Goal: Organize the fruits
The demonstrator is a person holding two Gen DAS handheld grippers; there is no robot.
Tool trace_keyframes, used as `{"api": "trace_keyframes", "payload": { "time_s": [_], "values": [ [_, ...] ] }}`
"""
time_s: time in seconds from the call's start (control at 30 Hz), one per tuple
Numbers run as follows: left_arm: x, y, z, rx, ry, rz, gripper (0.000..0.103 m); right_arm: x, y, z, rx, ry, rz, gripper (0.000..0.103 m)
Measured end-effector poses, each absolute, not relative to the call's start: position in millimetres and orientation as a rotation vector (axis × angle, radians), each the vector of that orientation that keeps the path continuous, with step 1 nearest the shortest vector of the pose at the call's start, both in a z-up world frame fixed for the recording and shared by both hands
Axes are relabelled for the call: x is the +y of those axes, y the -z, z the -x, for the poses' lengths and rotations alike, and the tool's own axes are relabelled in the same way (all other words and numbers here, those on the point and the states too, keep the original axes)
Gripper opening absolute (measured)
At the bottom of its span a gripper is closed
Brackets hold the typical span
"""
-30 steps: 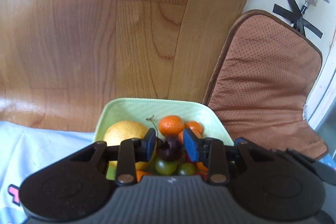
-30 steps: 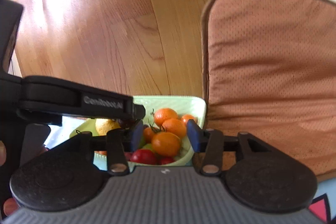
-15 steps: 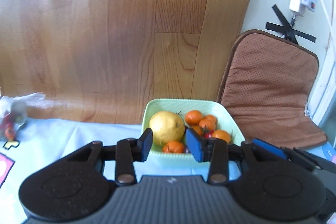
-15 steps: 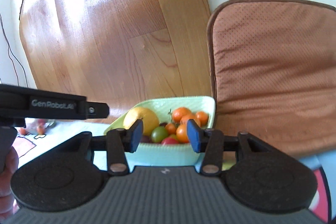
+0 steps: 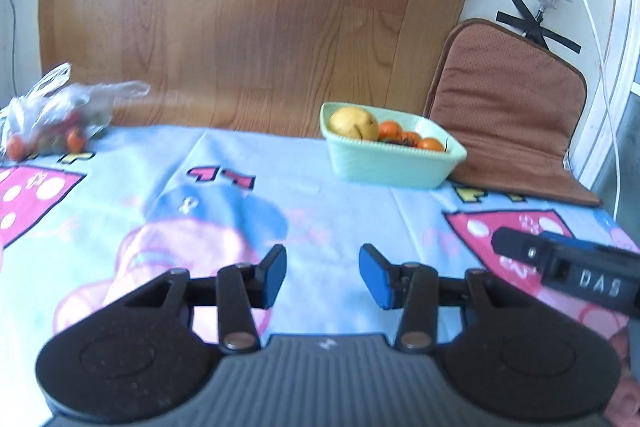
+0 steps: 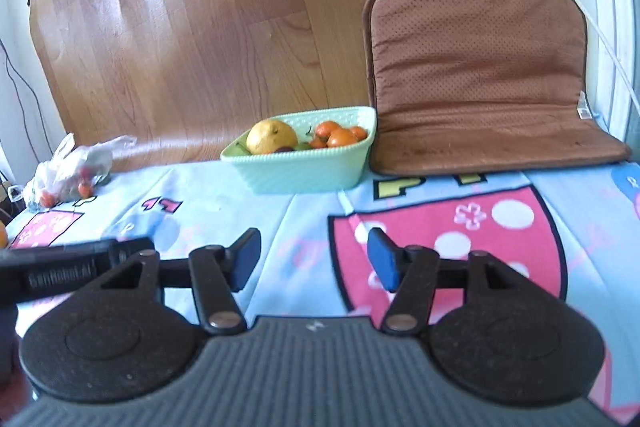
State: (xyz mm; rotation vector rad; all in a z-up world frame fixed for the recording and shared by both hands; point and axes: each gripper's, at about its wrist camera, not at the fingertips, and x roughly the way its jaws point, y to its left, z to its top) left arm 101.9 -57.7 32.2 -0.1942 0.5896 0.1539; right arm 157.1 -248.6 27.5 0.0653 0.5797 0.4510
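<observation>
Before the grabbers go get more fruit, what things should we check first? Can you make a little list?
1. Left gripper open and holding nothing: ok.
2. Right gripper open and holding nothing: ok.
3. Mint-green ribbed fruit bowl upright on the blue cartoon tablecloth: ok.
4. Room left in the bowl beside the big yellow fruit: cannot tell.
5. Fruit remaining in the clear plastic bag: ok, small orange ones show.

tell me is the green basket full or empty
Partly full: the green basket holds a large yellow fruit and small oranges showing above its rim.
</observation>
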Motion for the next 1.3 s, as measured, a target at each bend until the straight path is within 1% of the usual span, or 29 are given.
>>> {"api": "trace_keyframes", "payload": {
  "time_s": [0.03,0.1,0.17,0.23,0.37,0.43,0.5,0.53,0.57,0.7,0.8,1.03,1.3],
  "values": [
    [-56,-30,-94,0.588,-0.157,0.195,0.045,-247,-27,-153,0.585,-0.45,-0.059,0.062],
    [-54,-26,-82,0.579,-0.168,0.192,0.049,-244,-26,-146,0.595,-0.446,-0.046,0.067],
    [-51,-24,-71,0.571,-0.178,0.188,0.051,-240,-26,-141,0.599,-0.443,-0.037,0.07],
    [-48,-23,-64,0.571,-0.182,0.184,0.053,-238,-27,-135,0.598,-0.442,-0.028,0.072],
    [-47,-20,-56,0.569,-0.197,0.179,0.062,-233,-27,-126,0.59,-0.444,-0.017,0.076],
    [-48,-18,-55,0.573,-0.207,0.175,0.073,-232,-26,-122,0.588,-0.443,-0.011,0.078],
    [-49,-16,-53,0.564,-0.222,0.167,0.096,-231,-23,-119,0.593,-0.443,-0.014,0.078],
    [-50,-16,-51,0.555,-0.235,0.156,0.101,-232,-22,-118,0.595,-0.442,-0.017,0.078],
    [-52,-16,-51,0.546,-0.246,0.145,0.103,-232,-21,-116,0.595,-0.442,-0.022,0.078],
    [-58,-18,-50,0.523,-0.272,0.106,0.103,-239,-16,-107,0.565,-0.432,-0.057,0.082],
    [-62,-15,-52,0.525,-0.273,0.093,0.103,-247,-11,-101,0.532,-0.413,-0.075,0.083],
    [-84,-11,-58,0.51,-0.327,-0.02,0.103,-264,-2,-94,0.504,-0.372,-0.102,0.083],
    [-102,-9,-59,0.522,-0.32,-0.059,0.103,-272,3,-93,0.503,-0.361,-0.129,0.083]
  ]
}}
